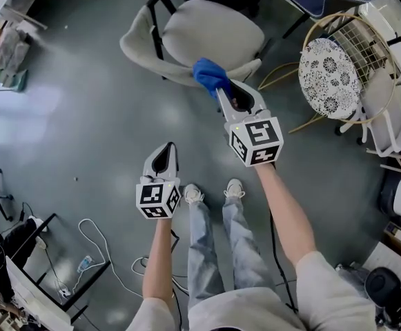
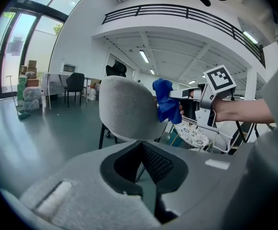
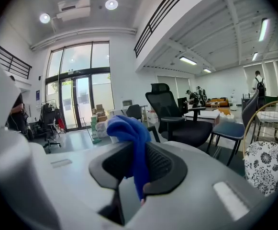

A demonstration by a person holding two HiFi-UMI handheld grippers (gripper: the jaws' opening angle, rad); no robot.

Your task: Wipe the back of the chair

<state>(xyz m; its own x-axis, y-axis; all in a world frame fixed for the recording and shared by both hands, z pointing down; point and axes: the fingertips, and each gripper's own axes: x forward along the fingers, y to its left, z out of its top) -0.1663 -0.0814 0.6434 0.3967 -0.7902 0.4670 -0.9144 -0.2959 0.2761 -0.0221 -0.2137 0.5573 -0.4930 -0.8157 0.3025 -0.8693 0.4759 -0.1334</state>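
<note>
The left gripper view alone is showing the crumpled blue cloth [image 2: 166,99] touching the edge of the back of the grey fabric chair [image 2: 127,110]. The right gripper view is showing the pinch itself. The right gripper [image 3: 135,176] jaws are clamping the one cloth, which is bunching beyond their tips. The left gripper [image 2: 146,164] jaws are sitting closed and empty, with the one chair ahead of them.

left tongs [image 1: 165,146] closed, empty, held low | right tongs [image 1: 219,92] outstretched, clamping cloth [image 1: 208,74]
</note>
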